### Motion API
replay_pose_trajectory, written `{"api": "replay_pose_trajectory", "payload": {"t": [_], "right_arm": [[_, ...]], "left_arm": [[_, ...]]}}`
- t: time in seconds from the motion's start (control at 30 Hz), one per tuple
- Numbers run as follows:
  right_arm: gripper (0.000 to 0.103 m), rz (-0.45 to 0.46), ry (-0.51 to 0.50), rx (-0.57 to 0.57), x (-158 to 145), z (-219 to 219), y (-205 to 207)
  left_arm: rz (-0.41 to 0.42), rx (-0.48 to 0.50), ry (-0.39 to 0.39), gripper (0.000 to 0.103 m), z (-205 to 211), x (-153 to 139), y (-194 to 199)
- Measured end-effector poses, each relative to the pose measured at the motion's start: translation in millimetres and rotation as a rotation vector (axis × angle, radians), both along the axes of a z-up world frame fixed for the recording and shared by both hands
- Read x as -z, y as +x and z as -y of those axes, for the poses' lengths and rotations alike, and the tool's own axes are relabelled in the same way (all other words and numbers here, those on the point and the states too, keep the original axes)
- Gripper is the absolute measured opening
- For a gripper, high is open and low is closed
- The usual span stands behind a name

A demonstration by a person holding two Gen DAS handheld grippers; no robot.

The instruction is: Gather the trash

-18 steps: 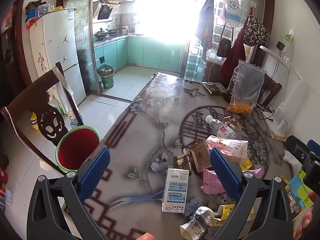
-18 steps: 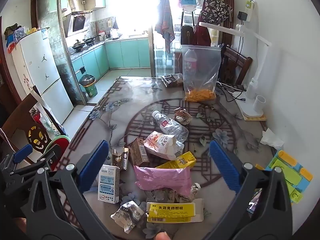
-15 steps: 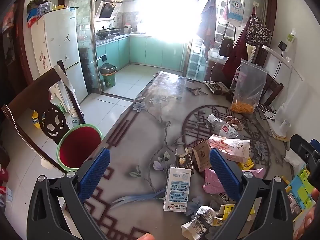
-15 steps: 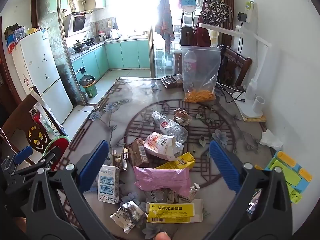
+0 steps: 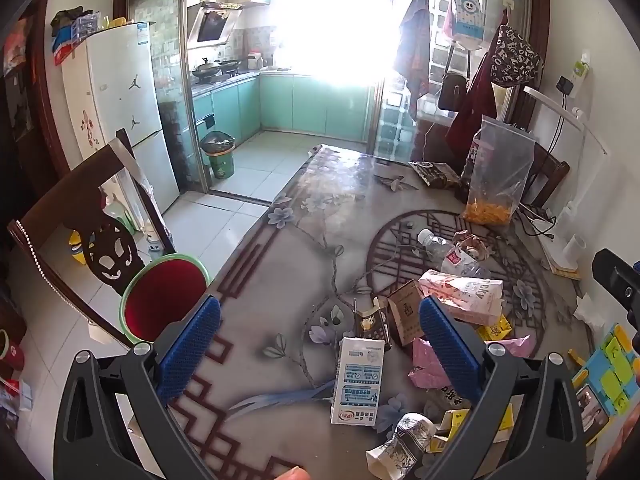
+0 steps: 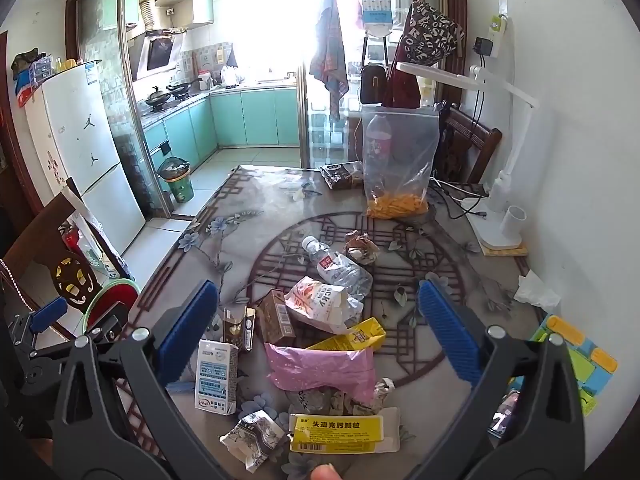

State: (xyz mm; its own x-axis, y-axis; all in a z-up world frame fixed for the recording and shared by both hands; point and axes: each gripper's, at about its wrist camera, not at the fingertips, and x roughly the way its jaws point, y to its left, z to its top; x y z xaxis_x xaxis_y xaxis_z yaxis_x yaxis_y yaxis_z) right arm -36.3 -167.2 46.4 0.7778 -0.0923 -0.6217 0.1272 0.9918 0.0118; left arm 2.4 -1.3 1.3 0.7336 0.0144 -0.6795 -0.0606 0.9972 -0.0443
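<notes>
Approach step, nothing grasped. Left hand-held gripper (image 5: pixel 320 344) and right hand-held gripper (image 6: pixel 318 330) both spread wide, empty, above table (image 5: pixel 280 272). Trash pile (image 6: pixel 320 344) on table; red bin (image 5: pixel 164 300) beside table edge. Next: descend, pinch white carton (image 5: pixel 358 382).

Pink crinkled plastic wrapper (image 5: pixel 430 368) partly hidden behind left tongs' blue pad. Colourful block mat (image 6: pixel 580 364) at tabletop's right edge cut by right tongs' arm. Window overexposed; small box print unreadable.

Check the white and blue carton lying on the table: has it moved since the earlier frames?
No. The white and blue carton keeps its place beside the small brown carton and the pink plastic wrapper in the right wrist view.
</notes>
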Motion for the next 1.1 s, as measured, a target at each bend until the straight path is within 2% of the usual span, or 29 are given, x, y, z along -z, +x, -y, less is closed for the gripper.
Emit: {"api": "replay_pose_trajectory", "payload": {"t": [0.3,0.6,1.1], "right_arm": [[0.100,0.011,-0.022,0.015,-5.9,4.4,1.8],[0.100,0.017,-0.032,0.064,-7.3,26.9,3.9],[0.100,0.014,-0.033,0.059,-5.7,28.1,6.8]], "left_arm": [[0.005,-0.007,0.007,0.095,0.7,-4.4,4.1],[0.000,-0.012,0.016,0.095,1.5,-5.0,6.9],[-0.005,-0.014,0.024,0.095,3.3,-3.9,8.7]]}}
